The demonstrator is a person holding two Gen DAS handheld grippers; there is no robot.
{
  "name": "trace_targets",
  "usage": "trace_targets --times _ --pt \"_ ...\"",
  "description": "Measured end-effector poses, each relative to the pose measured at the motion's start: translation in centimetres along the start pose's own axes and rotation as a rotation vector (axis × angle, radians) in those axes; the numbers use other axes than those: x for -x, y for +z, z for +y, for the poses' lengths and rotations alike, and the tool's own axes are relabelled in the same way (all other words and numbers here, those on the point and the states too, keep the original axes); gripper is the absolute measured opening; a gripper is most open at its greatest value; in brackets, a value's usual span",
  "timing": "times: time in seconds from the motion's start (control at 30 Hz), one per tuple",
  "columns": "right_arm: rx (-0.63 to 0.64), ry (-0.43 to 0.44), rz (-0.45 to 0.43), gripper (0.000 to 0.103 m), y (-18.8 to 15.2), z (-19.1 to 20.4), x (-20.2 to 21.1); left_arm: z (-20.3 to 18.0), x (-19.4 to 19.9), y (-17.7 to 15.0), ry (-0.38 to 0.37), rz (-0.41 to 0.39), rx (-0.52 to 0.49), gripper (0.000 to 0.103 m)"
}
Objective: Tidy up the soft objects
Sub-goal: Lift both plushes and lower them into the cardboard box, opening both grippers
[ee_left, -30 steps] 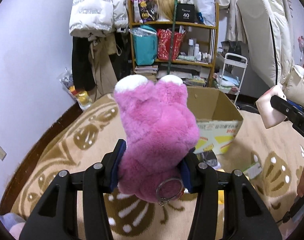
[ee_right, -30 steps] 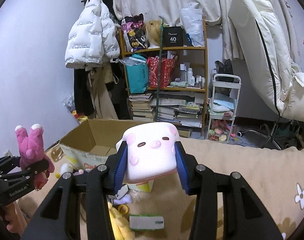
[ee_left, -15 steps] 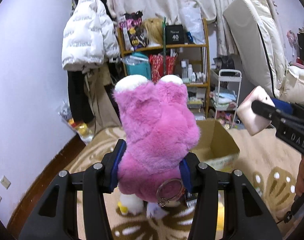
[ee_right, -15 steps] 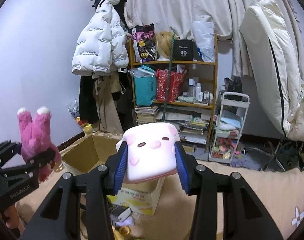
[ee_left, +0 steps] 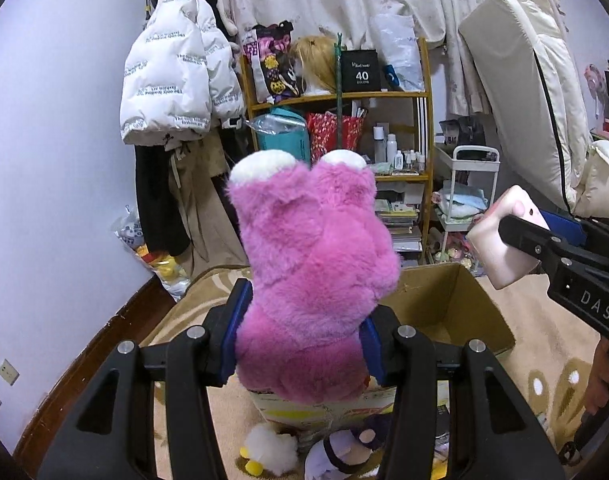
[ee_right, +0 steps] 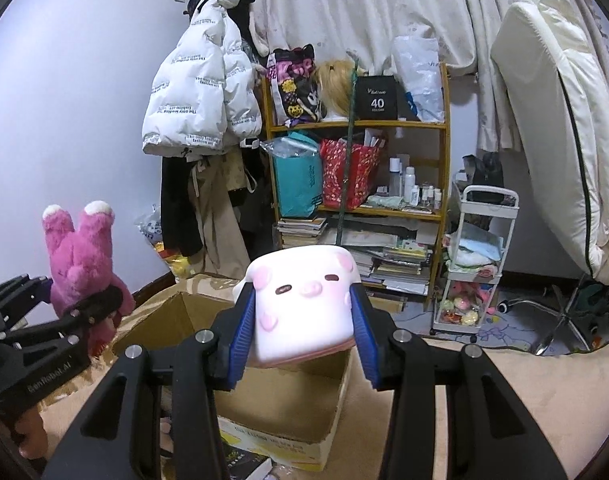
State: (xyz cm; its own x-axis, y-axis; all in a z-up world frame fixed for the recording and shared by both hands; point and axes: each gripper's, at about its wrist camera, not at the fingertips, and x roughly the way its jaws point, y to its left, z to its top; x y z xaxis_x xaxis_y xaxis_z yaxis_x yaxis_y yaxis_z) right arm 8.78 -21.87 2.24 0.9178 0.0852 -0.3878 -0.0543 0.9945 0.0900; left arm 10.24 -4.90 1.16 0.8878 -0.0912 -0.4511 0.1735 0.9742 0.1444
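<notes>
My left gripper (ee_left: 302, 330) is shut on a fluffy magenta plush toy (ee_left: 316, 264) with two white-tipped feet pointing up. My right gripper (ee_right: 300, 322) is shut on a pale pink square pig-face cushion (ee_right: 304, 304). Both are held in the air near an open cardboard box (ee_right: 280, 408) standing on the rug. In the left wrist view the box (ee_left: 448, 312) shows behind and below the plush, and the cushion (ee_left: 500, 240) with the right gripper (ee_left: 516, 236) is at the right. The right wrist view shows the plush (ee_right: 82, 264) in the left gripper (ee_right: 92, 300) at the left.
Small plush toys (ee_left: 272, 448) lie on the patterned rug in front of the box. Behind stand a crowded wooden shelf (ee_right: 360, 184), a white jacket (ee_right: 200, 100) on a rack, a white trolley (ee_right: 476, 264) and an upright mattress (ee_right: 552, 128). A hand (ee_left: 604, 376) grips the right handle.
Both grippers have moved forward and risen toward the box, each keeping its toy. The box now sits closer and lower in both views, with more of the room's back wall showing.
</notes>
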Motion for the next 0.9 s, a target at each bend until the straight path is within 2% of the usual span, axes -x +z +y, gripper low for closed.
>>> trace_targets --times 0.5,0.9 --pt "-0.051 0.053 0.133 0.050 -2.7 -0.7 -3.8 -0.6 -5.5 -1.5 -0.070 0.131 0.012 0.049" --pt "-0.059 0.054 0.173 0.053 -3.4 -1.0 -4.9 -0.2 -7.6 -2.3 -0.077 0.208 0.036 0.050"
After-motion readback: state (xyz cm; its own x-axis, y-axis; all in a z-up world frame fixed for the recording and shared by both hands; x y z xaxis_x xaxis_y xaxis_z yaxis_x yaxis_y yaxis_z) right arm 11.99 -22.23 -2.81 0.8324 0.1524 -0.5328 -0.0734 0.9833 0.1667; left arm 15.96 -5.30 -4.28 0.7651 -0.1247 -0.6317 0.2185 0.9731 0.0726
